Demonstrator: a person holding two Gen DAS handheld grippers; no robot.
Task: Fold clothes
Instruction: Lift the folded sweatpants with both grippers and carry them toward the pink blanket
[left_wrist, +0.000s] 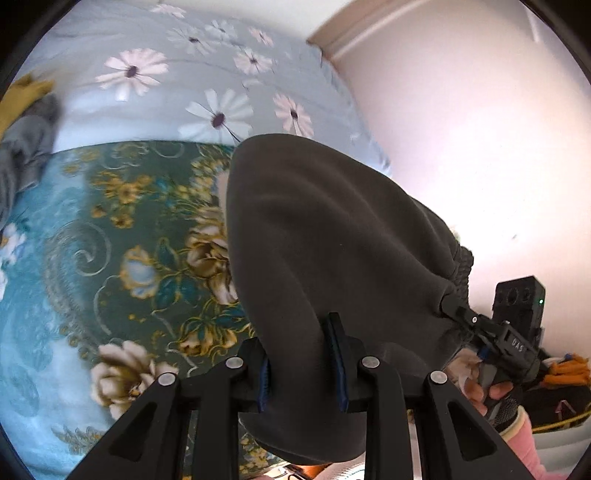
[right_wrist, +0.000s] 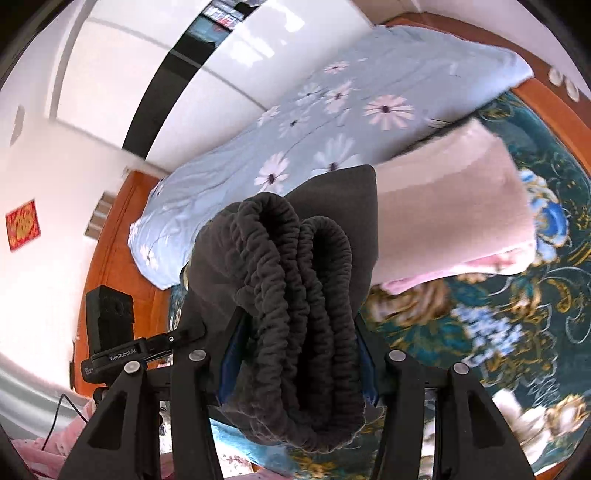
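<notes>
A pair of dark grey fleece trousers (left_wrist: 332, 229) hangs above the bed, held between both grippers. My left gripper (left_wrist: 299, 343) is shut on a fold of the leg cloth, which drapes over and past its fingers. My right gripper (right_wrist: 299, 332) is shut on the bunched elastic waistband (right_wrist: 295, 280), doubled into thick ridges between its pads. In the left wrist view the right gripper (left_wrist: 456, 312) pinches the waistband at the right, with a hand beneath it. The left gripper (right_wrist: 188, 334) shows at the left of the right wrist view.
The bed has a green floral sheet (left_wrist: 122, 258) and a light blue daisy quilt (left_wrist: 192, 85) along the wall side. A folded pink garment (right_wrist: 461, 214) lies on the sheet. Grey and yellow clothes (left_wrist: 26, 140) lie at the left. A wooden bed frame (right_wrist: 110, 240) borders the mattress.
</notes>
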